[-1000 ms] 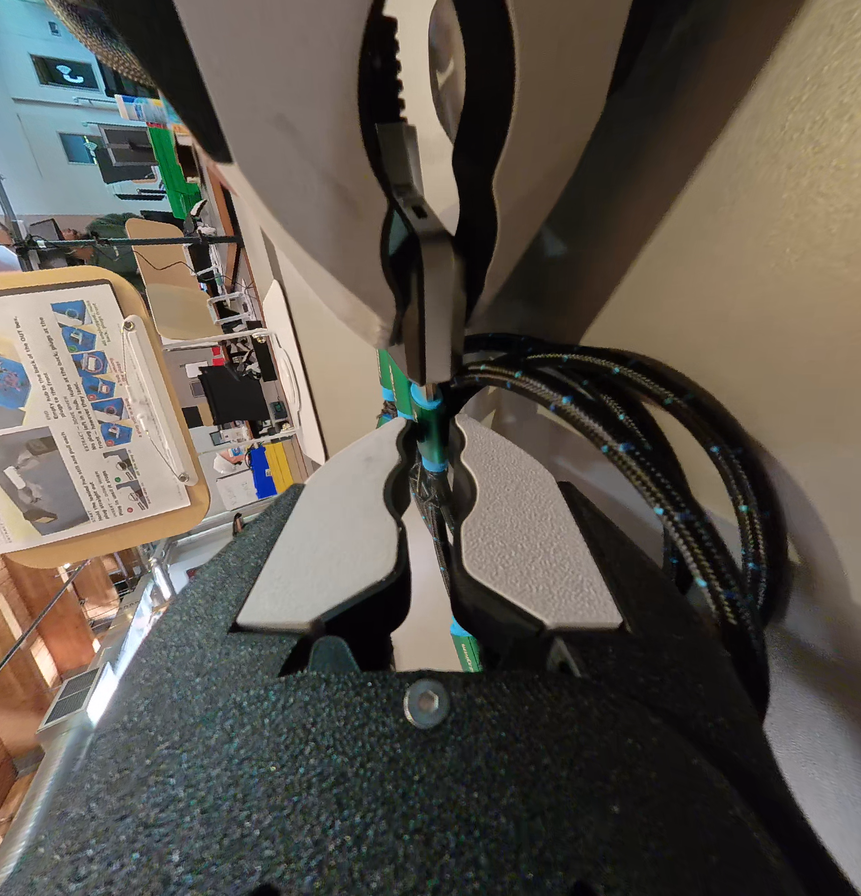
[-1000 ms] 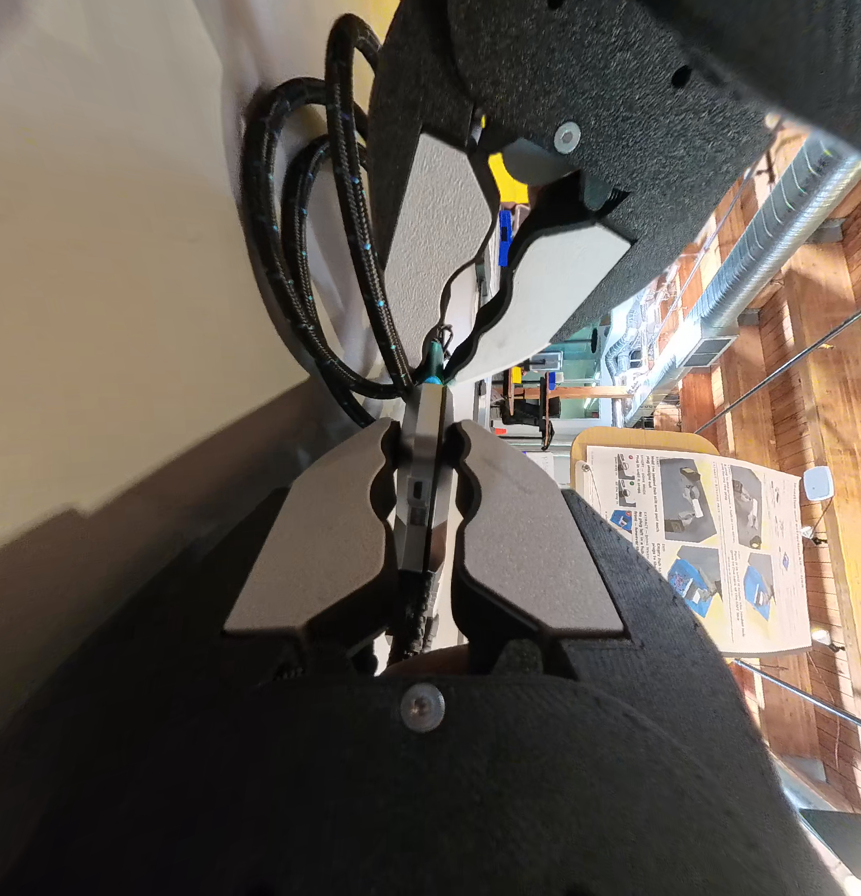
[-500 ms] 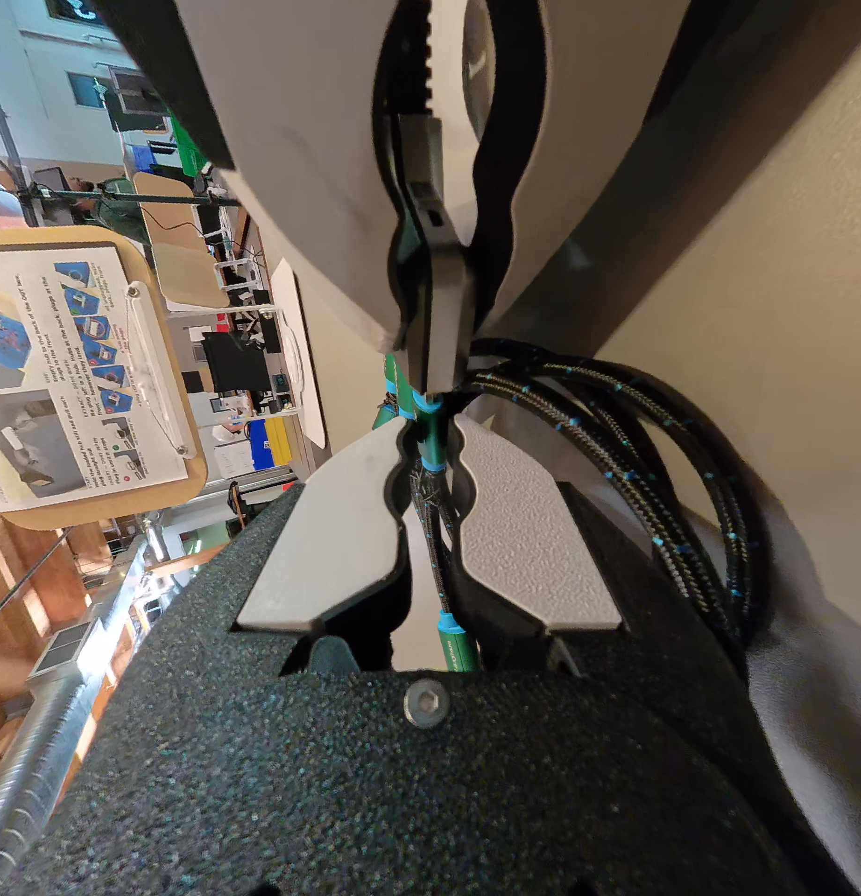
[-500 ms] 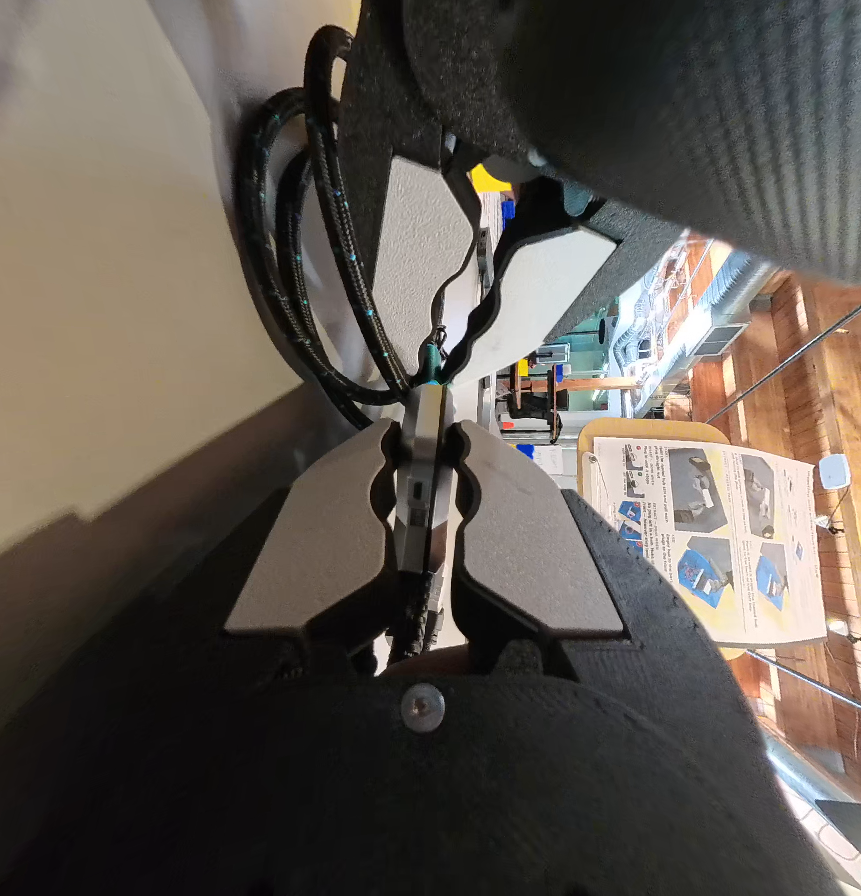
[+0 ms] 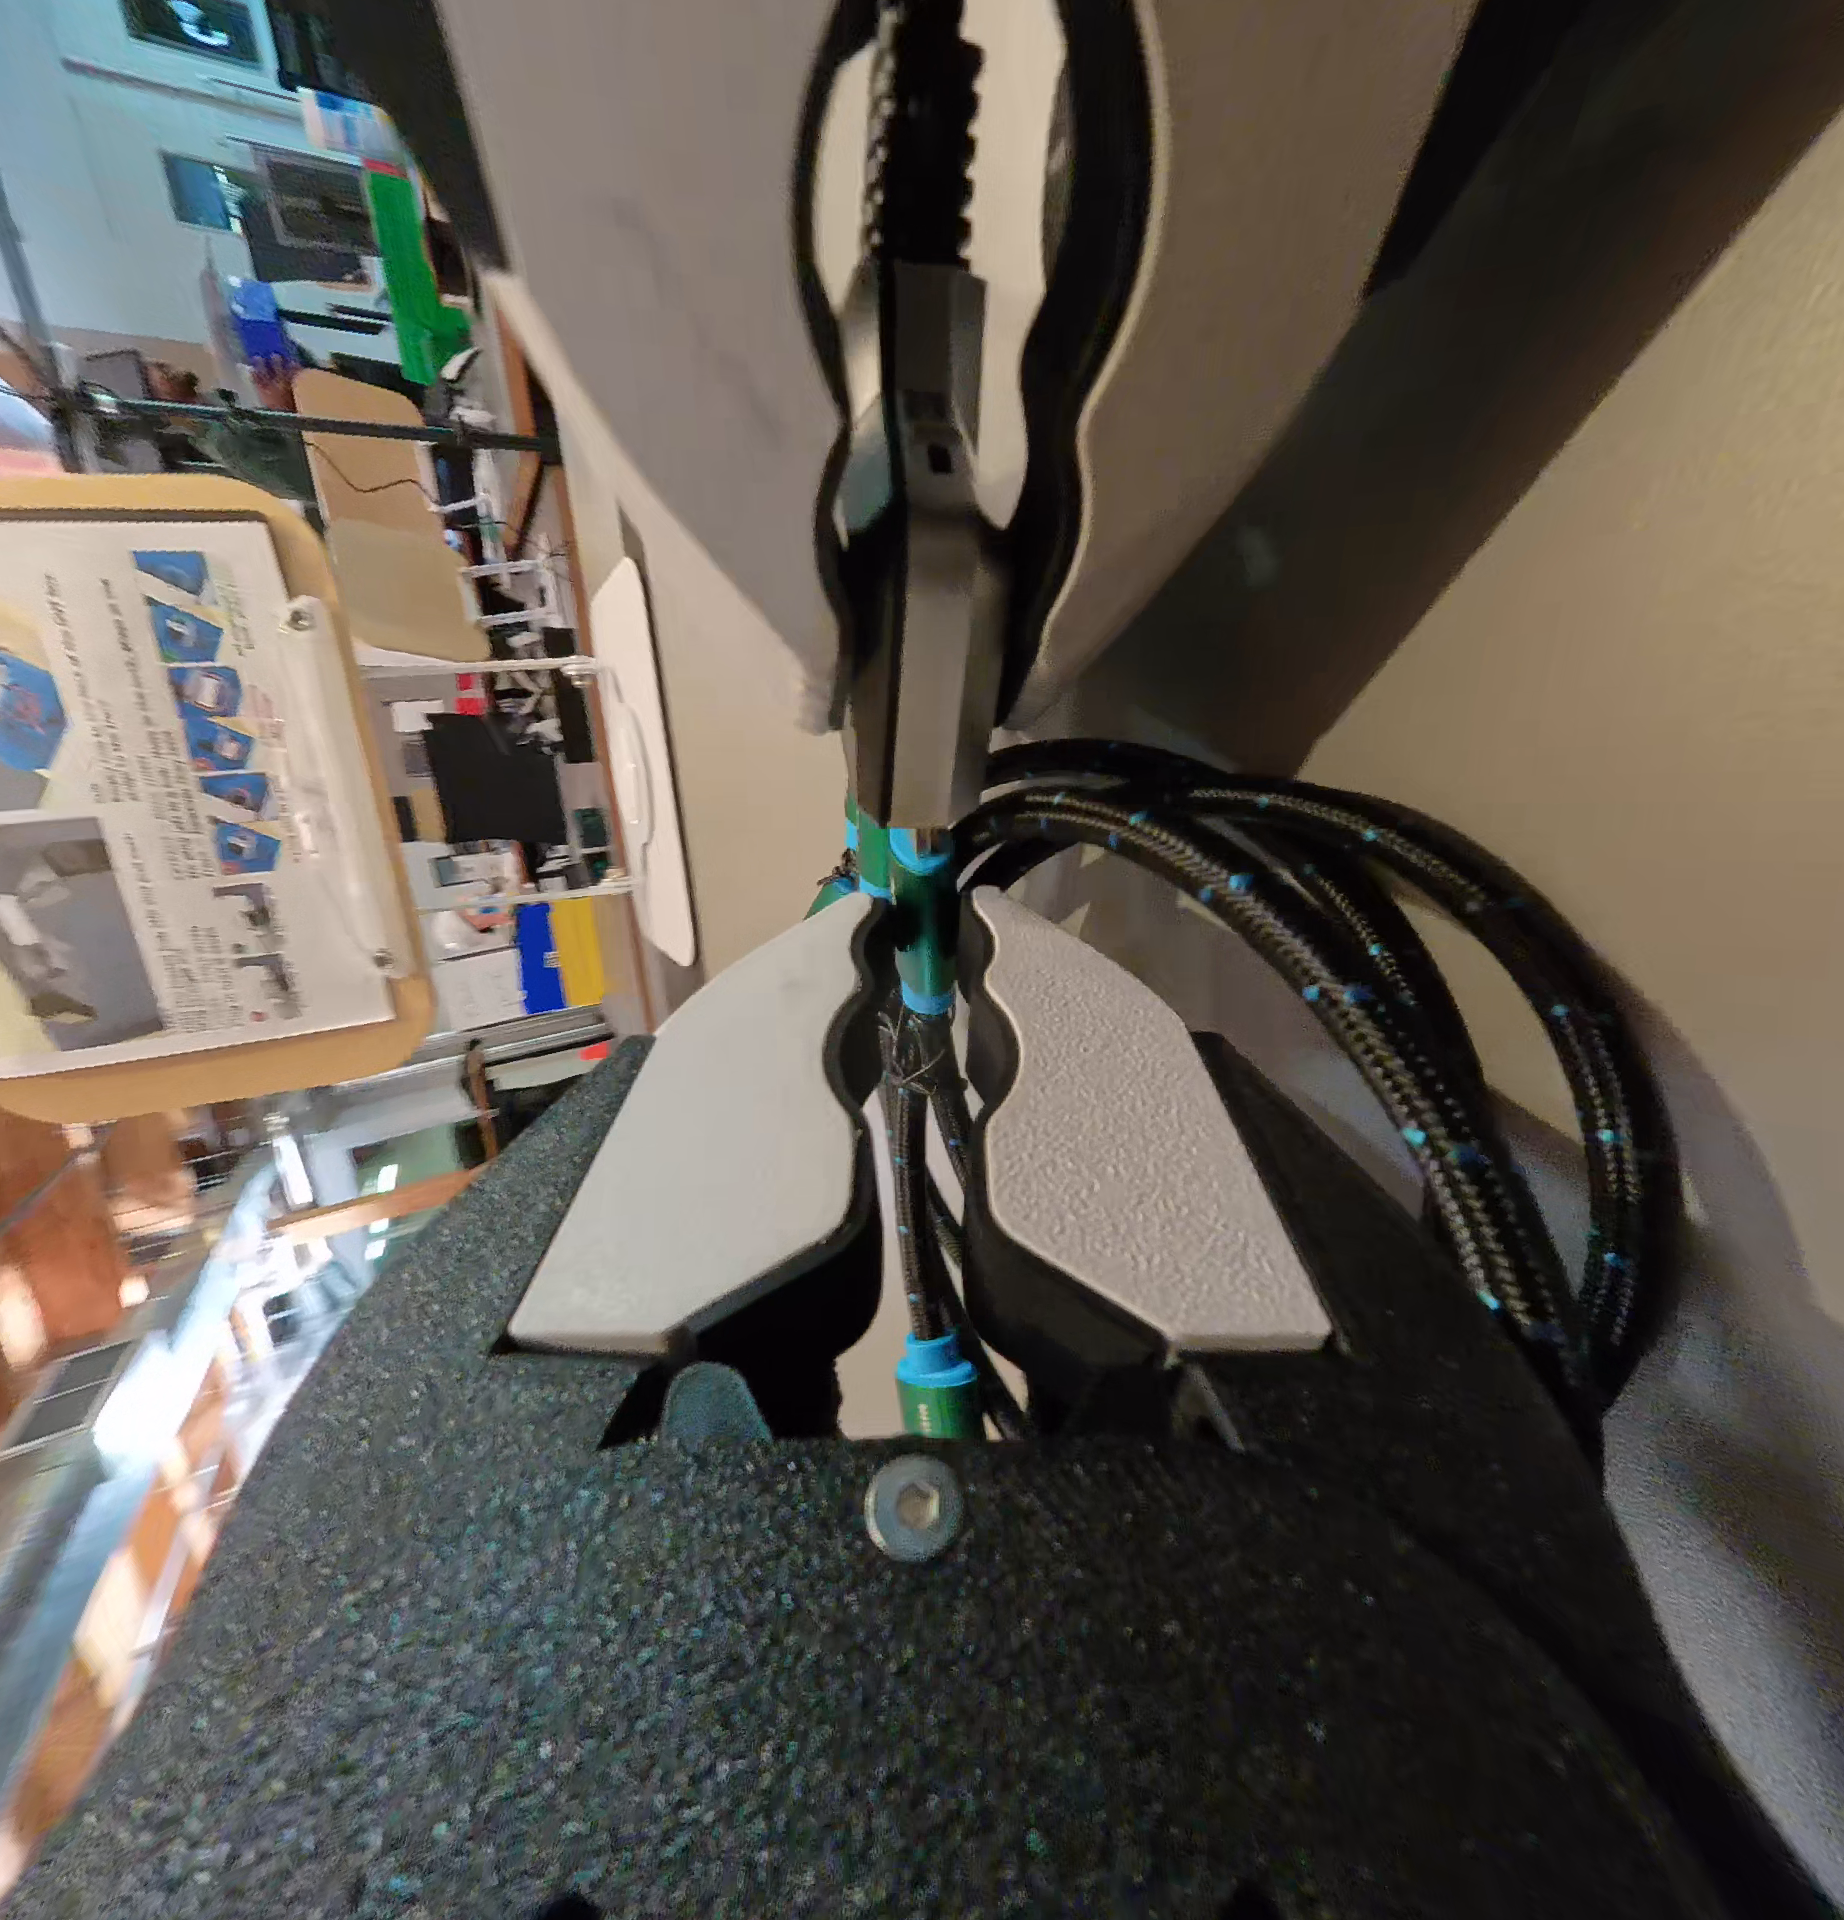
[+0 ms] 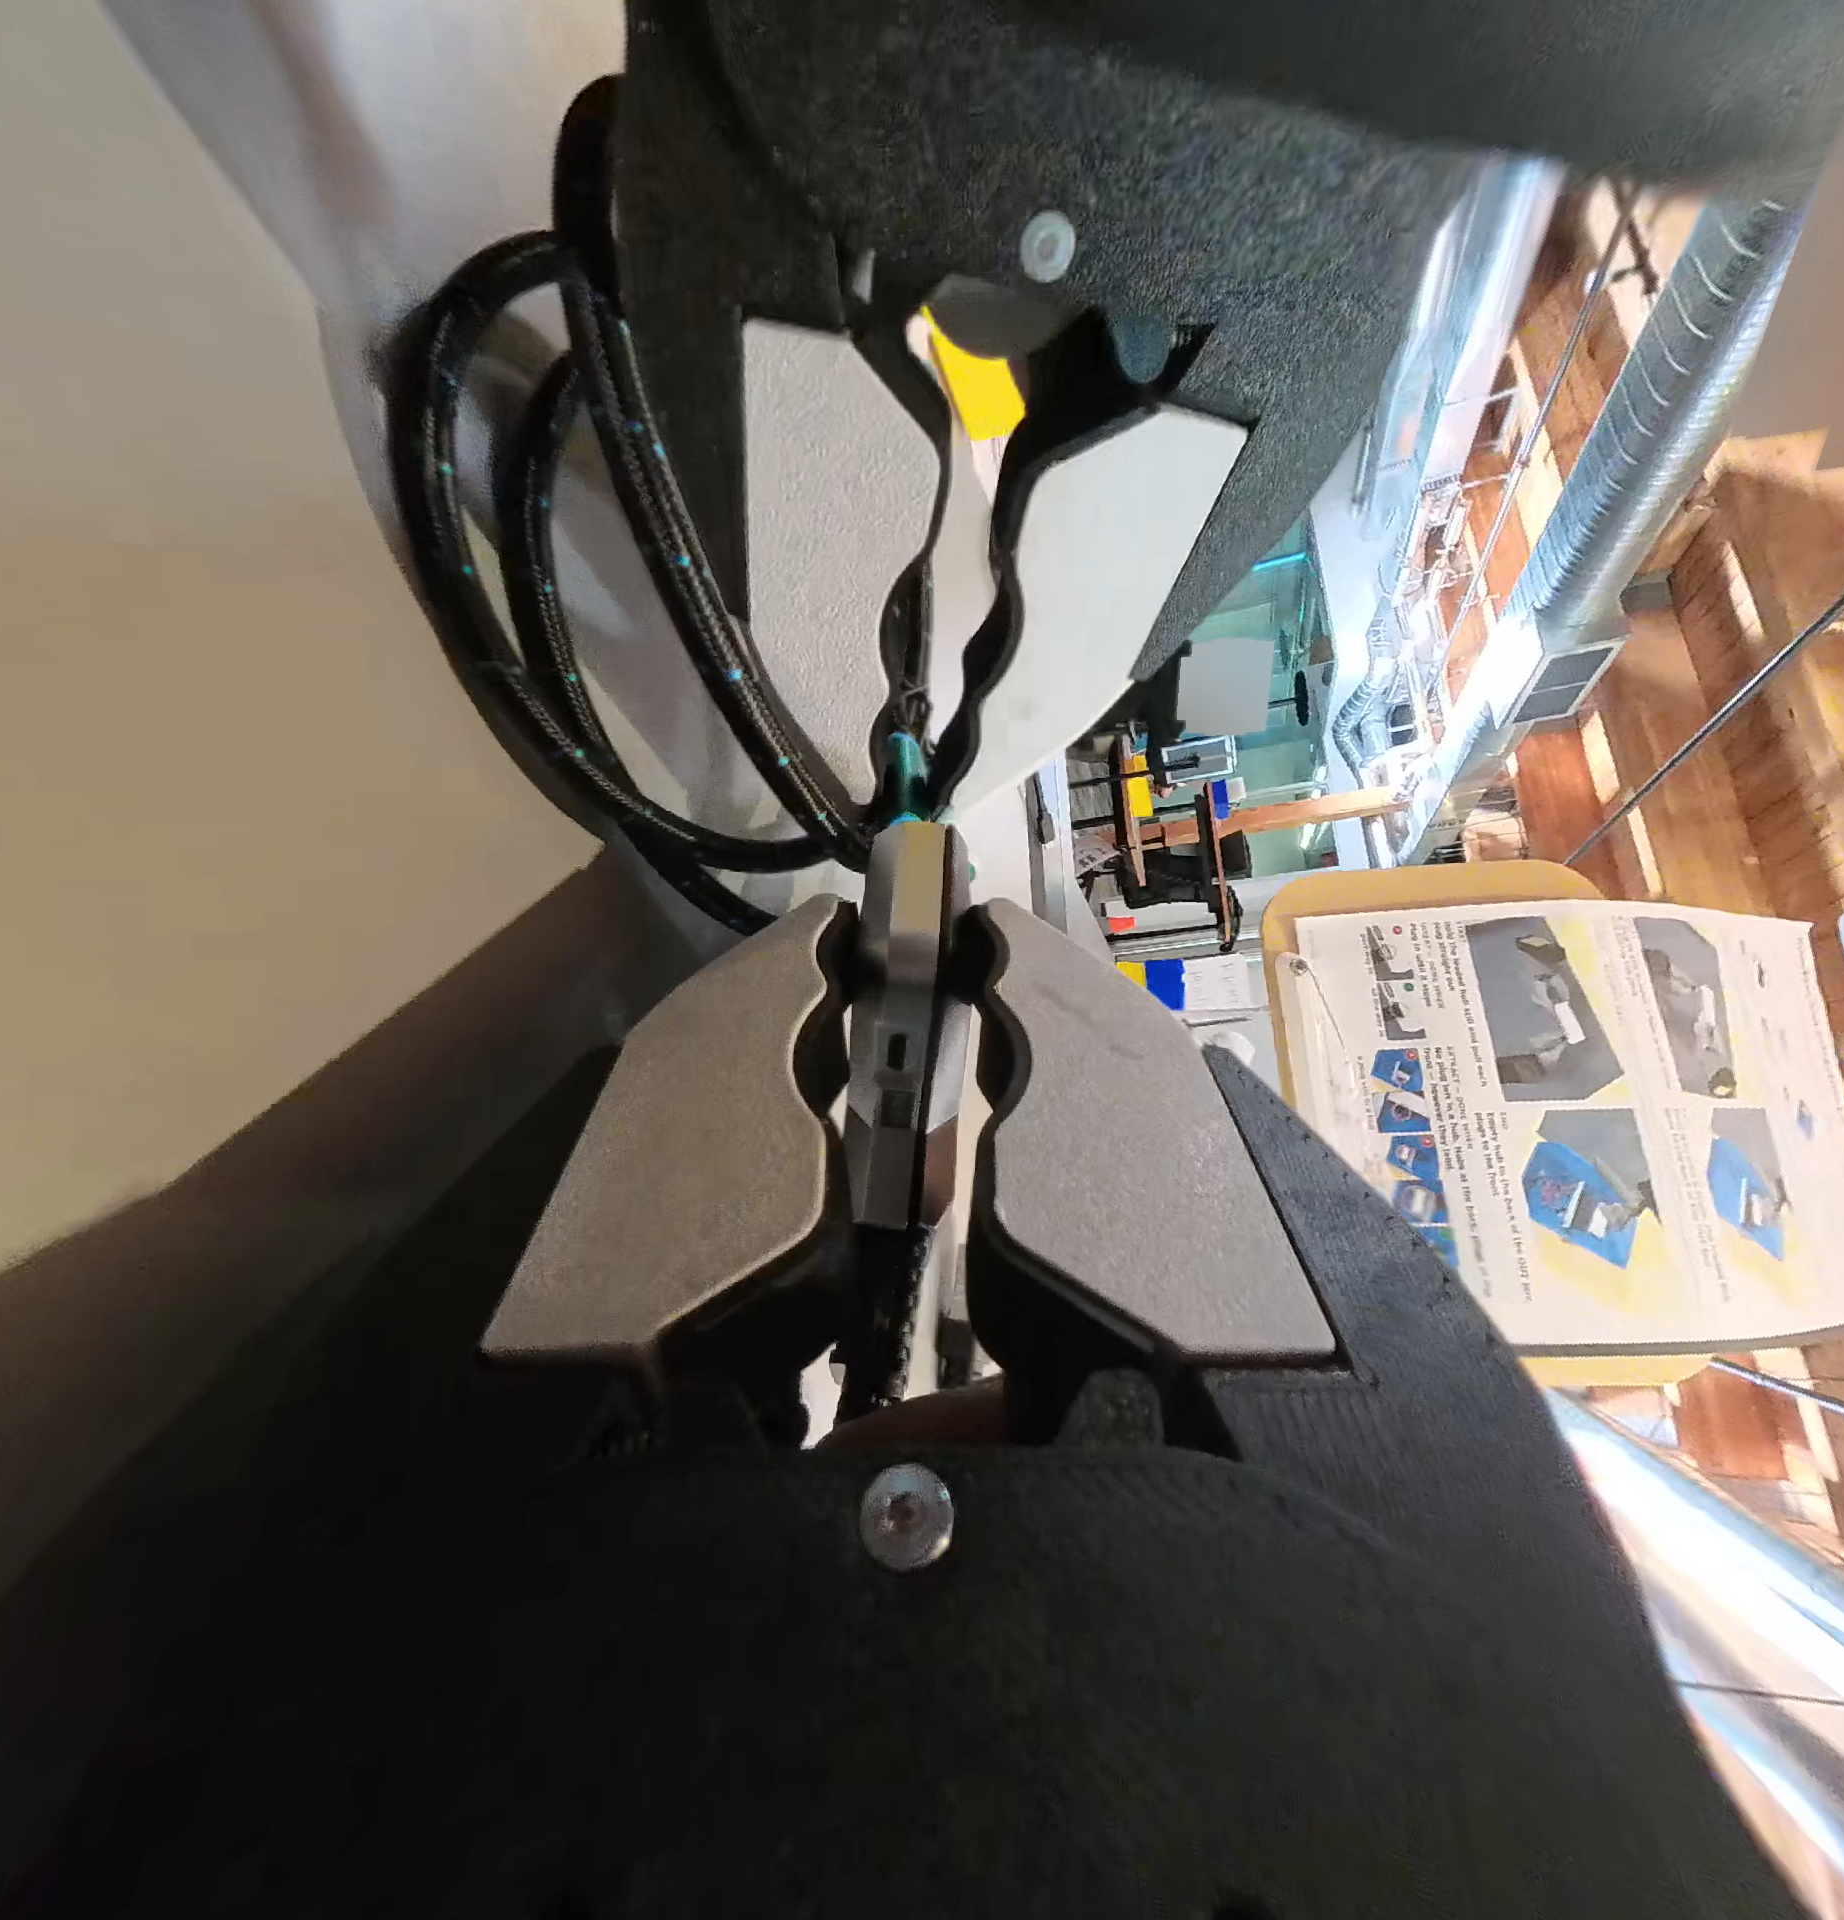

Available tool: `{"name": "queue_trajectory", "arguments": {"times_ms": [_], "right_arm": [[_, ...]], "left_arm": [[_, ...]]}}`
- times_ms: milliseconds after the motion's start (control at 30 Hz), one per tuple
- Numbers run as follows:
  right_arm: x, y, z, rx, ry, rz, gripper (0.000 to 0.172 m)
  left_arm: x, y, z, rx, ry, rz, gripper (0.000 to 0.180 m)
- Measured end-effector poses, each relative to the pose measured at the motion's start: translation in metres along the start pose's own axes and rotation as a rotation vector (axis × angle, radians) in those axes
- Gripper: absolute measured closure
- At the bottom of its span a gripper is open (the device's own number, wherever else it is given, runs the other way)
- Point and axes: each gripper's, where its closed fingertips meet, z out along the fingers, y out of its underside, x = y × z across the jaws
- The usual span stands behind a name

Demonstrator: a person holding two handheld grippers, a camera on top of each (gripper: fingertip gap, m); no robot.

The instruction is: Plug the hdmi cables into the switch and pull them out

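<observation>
Comparing with a second ago, I see little change in the grip itself: my left gripper (image 5: 910, 935) still pinches the green plug (image 5: 920, 940) with blue rings, both pads against its sides, and my right gripper (image 6: 910, 961) still clamps the grey hub (image 6: 902, 1029), pads pressed on its two flat faces. What differs is the framing. In the left wrist view the hub (image 5: 923, 665) and the right gripper's fingers around it now fill more of the upper picture and reach farther down toward my own fingertips, and the braided cord above the hub has come into sight. In the right wrist view the left gripper's body now covers the whole top, its screw in view.

The plug meets the hub's near end right between the two grippers, which face each other tip to tip. A second green plug (image 5: 933, 1382) lies low between my left fingers, near the gripper body.

The black braided cable (image 5: 1417, 935) with blue flecks loops in several coils to the right, against the beige surface (image 5: 1676, 520). On the left stands a wooden board with a printed sheet (image 5: 149, 790), with workshop clutter behind it. The facing gripper blocks most of my forward view on either camera.
</observation>
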Motion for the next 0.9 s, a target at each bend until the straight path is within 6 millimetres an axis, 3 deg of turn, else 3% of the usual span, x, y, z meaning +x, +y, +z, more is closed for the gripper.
{"name": "queue_trajectory", "arguments": {"times_ms": [133, 667, 900], "right_arm": [[-0.001, -0.001, 0.001, 0.012, -0.006, 0.024, 0.152], [-0.003, 0.0, 0.003, -0.042, -0.01, -0.082, 0.152], [-0.007, -0.007, 0.0, 0.01, -0.029, -0.085, 0.152]], "left_arm": [[0.001, 0.001, 0.0, 0.045, 0.055, -0.084, 0.169], [-0.002, 0.0, -0.006, -0.011, -0.027, 0.102, 0.169], [0.004, -0.004, -0.01, 0.124, 0.038, 0.138, 0.169]]}}
